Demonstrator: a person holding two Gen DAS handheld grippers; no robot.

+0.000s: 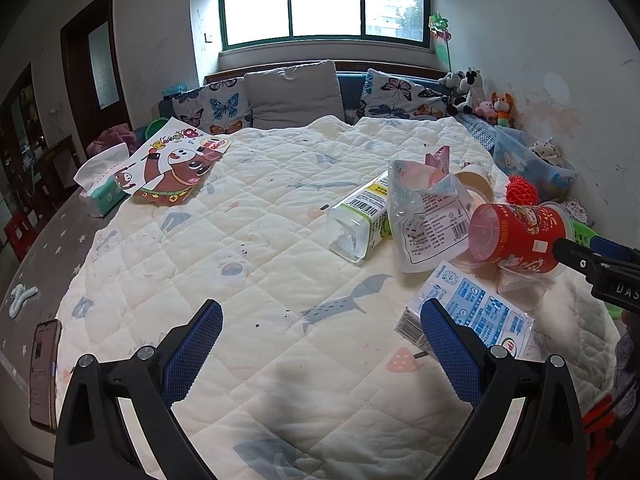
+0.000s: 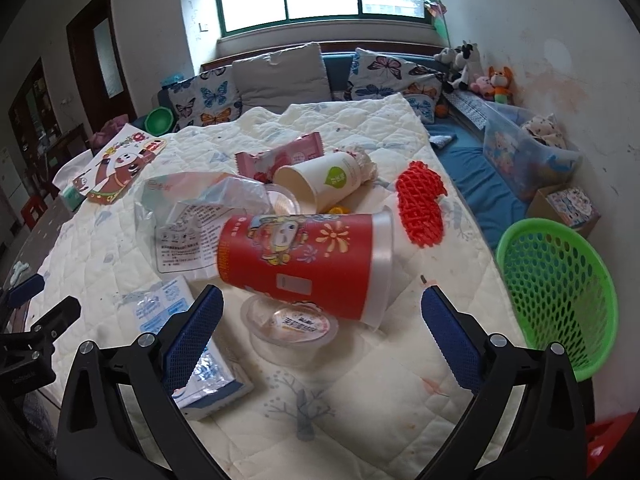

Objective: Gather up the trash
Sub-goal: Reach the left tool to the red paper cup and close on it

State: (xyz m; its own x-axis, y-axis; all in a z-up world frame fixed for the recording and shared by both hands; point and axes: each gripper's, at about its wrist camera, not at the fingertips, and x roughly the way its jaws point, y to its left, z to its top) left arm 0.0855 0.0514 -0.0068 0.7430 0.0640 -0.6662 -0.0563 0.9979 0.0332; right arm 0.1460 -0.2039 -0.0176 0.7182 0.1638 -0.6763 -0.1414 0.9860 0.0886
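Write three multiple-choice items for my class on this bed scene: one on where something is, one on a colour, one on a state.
1. Where is the green plastic mesh basket?
A. Beside the bed's right edge
B. On the pillows
C. On the window sill

2. What colour is the netted foam sleeve on the white quilt?
A. Blue
B. Red
C. Yellow

3. How is the red printed paper cup placed?
A. Upright
B. Inside the basket
C. Tipped on its side over a clear plastic tub

Answers: 1 A, the right wrist view shows it off the quilt's right edge. 2 B, it is bright red. 3 C, its rim points sideways; the right gripper has its fingers spread apart before it, and the left gripper is open too.
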